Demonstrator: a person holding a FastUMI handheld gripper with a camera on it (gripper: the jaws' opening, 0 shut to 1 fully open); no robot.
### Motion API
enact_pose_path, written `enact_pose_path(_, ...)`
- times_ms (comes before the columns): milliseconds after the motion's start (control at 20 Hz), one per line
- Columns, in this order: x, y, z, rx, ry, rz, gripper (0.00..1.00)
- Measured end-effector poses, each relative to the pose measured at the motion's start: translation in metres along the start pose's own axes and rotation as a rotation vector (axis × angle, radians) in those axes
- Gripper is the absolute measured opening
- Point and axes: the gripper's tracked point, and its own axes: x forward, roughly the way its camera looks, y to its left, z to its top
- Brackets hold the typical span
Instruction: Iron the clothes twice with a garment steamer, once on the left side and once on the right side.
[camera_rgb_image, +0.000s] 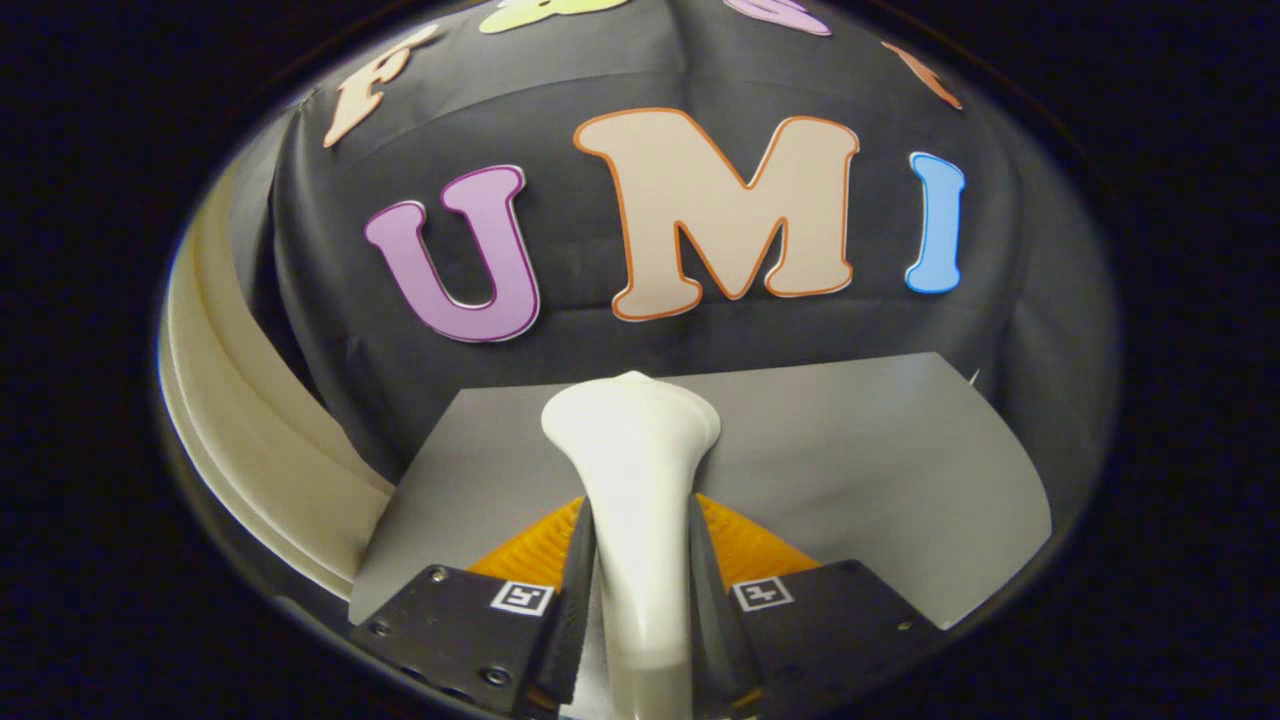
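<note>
Gripping the white garment steamer (635, 480) by its handle between both fingers of the gripper (640, 610), its flared head reaching ahead over the grey table (880, 470), we judge the pick-up done and must next carry it to the clothes, which we cannot make out here.

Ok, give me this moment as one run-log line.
gripper: shut on steamer | steamer: white, handle between fingers, head beyond them | under it: grey cloth | phase: steamer in hand, over cloth

steamer (632, 470) between gripper (640, 600) fingers, above table (880, 470)
</note>
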Motion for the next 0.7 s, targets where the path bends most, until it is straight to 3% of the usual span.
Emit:
enact_pose_path(150,0.002,0.009,-0.003,0.174,0.035,0.101,0.5)
enact_pose_path(250,-0.003,0.012,-0.006,0.178,0.061,0.165,0.48)
enact_pose_path(450,-0.014,-0.002,0.015,0.146,-0.129,0.063,0.42)
enact_pose_path(700,-0.056,-0.002,0.03,0.129,-0.28,0.04,0.4)
